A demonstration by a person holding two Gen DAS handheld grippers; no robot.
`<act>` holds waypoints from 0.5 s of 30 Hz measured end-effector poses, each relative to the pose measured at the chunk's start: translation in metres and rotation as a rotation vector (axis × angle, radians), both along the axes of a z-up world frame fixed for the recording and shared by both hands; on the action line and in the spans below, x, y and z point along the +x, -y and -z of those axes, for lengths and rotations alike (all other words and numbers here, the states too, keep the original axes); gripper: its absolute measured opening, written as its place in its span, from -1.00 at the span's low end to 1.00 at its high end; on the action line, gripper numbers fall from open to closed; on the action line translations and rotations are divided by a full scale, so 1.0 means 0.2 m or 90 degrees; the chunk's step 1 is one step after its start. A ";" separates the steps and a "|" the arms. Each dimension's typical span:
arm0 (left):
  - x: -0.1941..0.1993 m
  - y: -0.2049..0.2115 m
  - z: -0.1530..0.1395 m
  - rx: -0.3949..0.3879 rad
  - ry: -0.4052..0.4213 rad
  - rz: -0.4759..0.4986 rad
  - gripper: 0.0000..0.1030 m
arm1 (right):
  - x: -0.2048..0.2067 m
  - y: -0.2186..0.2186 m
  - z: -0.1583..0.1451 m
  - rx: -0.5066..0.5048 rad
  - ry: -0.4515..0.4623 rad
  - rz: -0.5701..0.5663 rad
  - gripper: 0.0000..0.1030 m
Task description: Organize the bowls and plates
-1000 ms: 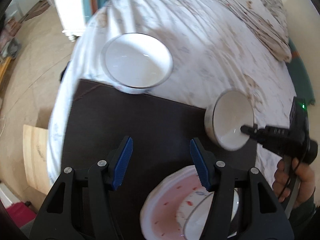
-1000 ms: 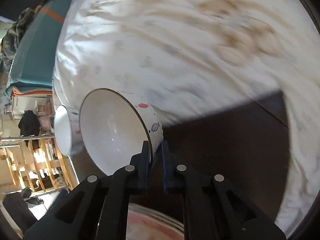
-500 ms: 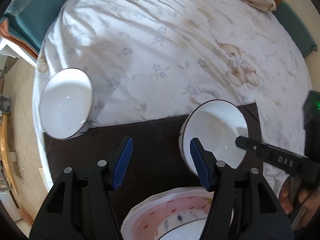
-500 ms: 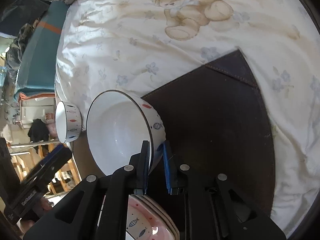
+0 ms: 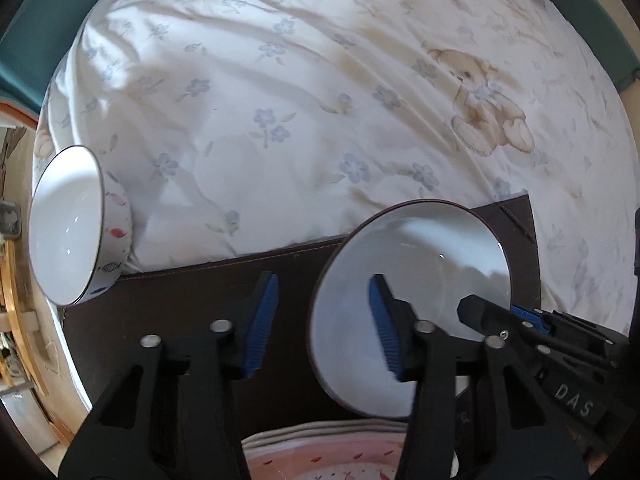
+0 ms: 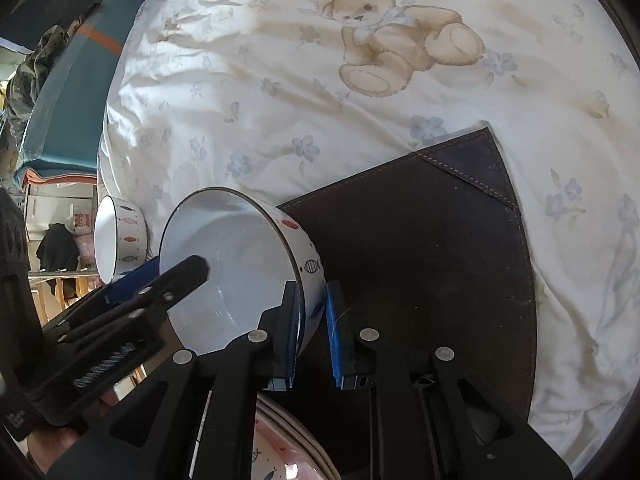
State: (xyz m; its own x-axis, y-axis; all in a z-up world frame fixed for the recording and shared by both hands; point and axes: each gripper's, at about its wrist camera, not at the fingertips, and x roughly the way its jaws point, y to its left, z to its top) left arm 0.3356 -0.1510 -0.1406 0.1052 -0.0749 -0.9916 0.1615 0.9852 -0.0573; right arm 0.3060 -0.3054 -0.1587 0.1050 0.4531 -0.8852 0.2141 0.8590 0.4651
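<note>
1. Nearest me, a stack of pink plates (image 5: 320, 456) lies at the near edge of the dark mat (image 6: 420, 248), just under both my grippers.
2. My right gripper (image 6: 312, 340) is clamped on the near wall of the white fish-patterned bowl (image 6: 240, 280), one pad inside the rim and one outside, and the bowl is tilted with its mouth turned to the left.
3. My left gripper (image 5: 324, 324) has just been closing on the same bowl's left rim: one blue finger (image 5: 382, 328) sits inside the bowl, the other outside, and I see a gap between the outer pad and the wall, so it has no grip yet.
4. Farther left, a second bowl (image 5: 76, 228) with the same fish pattern sits at the mat's far left corner, well apart from both grippers.
5. Beyond the mat spreads the bed's white sheet (image 6: 320, 80) with its teddy bear print (image 6: 400, 40).
</note>
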 end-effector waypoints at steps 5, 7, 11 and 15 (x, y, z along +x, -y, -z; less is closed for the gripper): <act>0.00 0.01 0.02 -0.003 0.006 0.011 -0.70 | 0.01 -0.02 0.02 -0.011 -0.001 -0.001 -0.68; -0.01 0.01 0.04 0.011 0.005 0.022 -0.83 | 0.01 -0.02 0.03 -0.013 -0.003 -0.001 -0.64; -0.02 0.01 0.07 0.011 -0.004 0.034 -0.86 | -0.01 -0.05 0.03 -0.032 0.001 -0.016 -0.61; -0.04 0.02 0.06 0.017 -0.005 0.034 -0.89 | -0.01 -0.11 0.05 -0.066 0.014 -0.048 -0.60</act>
State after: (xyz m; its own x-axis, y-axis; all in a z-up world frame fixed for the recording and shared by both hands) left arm 0.3273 -0.1557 -0.1519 0.0940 -0.0531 -0.9942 0.2136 0.9764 -0.0319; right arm 0.3047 -0.2839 -0.1680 0.0934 0.3659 -0.9259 0.1378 0.9163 0.3760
